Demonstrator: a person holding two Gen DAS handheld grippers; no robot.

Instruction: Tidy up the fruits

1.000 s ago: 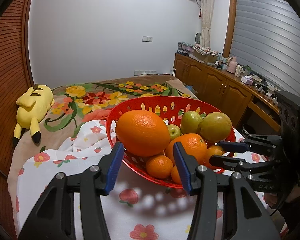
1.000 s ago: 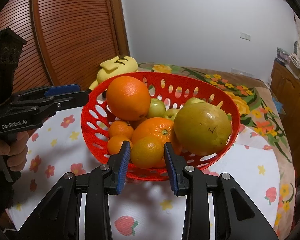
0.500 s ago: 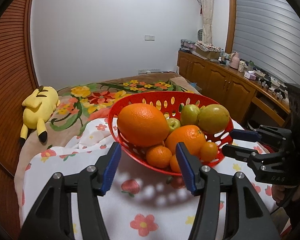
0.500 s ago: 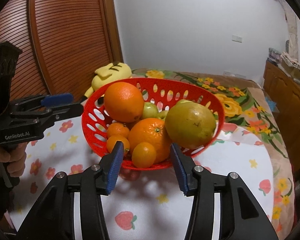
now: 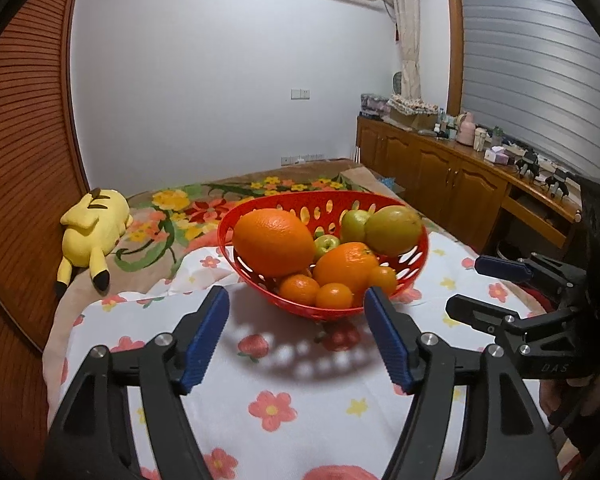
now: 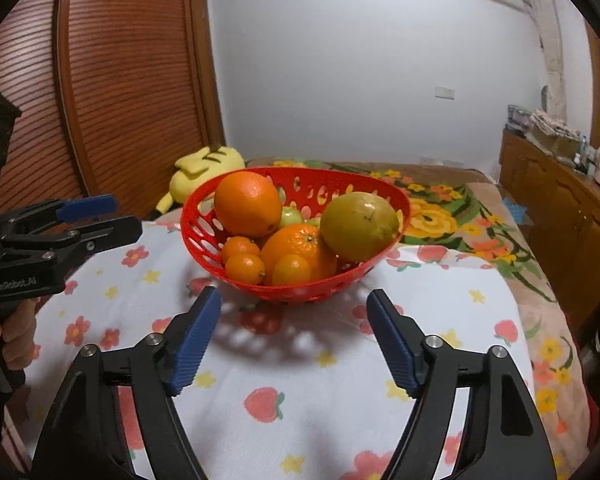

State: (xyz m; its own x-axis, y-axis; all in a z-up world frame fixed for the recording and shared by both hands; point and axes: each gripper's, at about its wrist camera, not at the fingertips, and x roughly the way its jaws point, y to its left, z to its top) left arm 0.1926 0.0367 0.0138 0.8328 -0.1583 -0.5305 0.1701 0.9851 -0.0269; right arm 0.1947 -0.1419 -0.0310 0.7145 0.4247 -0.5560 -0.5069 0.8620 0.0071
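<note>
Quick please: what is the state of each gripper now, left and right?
Left gripper: open, jaws just been opening, nothing between them.
Right gripper: open, jaws just been opening, nothing between them.

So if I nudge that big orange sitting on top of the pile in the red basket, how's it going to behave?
The big orange is rounded and perched high on smaller fruit, so it will probably roll. It leans near the red basket rim, so a push outward might spill it. Its skin looks firm and dimpled, likely giving open pads decent grip.
</note>
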